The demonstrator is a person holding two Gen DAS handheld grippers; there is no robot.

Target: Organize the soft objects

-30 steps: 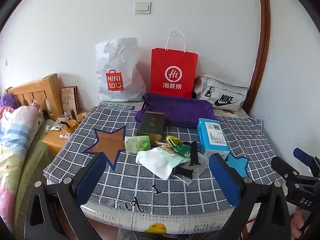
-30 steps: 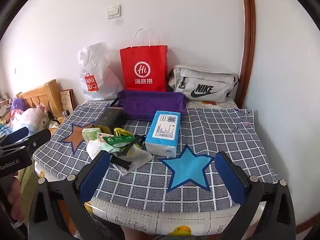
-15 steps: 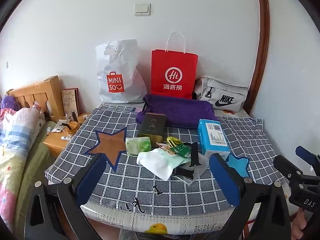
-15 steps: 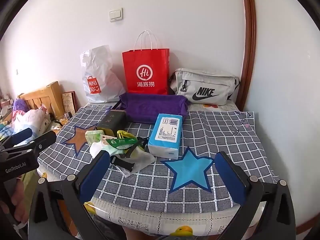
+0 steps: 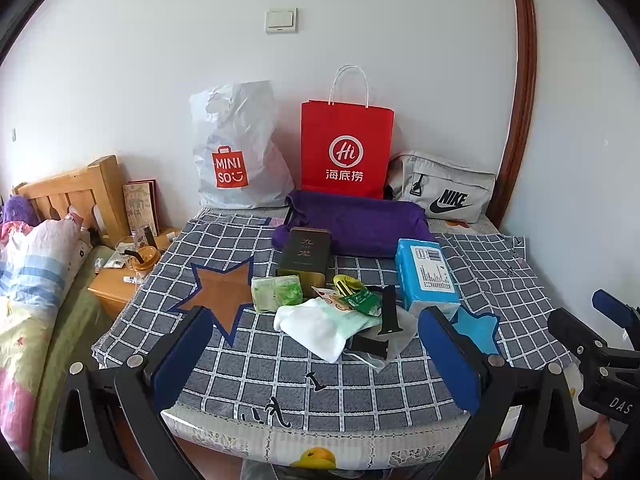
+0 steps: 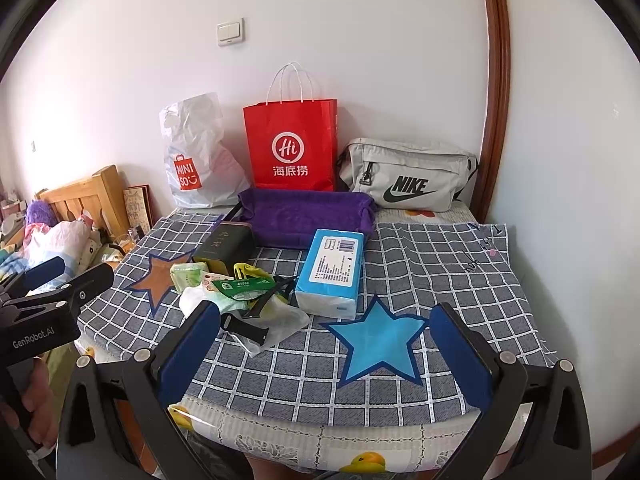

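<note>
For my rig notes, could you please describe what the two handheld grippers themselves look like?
Both match: black angular frames with silver screws and flat dark-blue pads on the jaws. The left gripper carries white "GenRobot.AI" lettering on its side, seen from the right wrist view; the right gripper shows white letters "DAS" from the left wrist view. No cables or sleeves are visible.

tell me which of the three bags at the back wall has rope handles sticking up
The red paper bag in the middle: two white cord loops rise above its rim. The white plastic Miniso bag on its left is crumpled, and the grey Nike pouch lies flat on its right.
</note>
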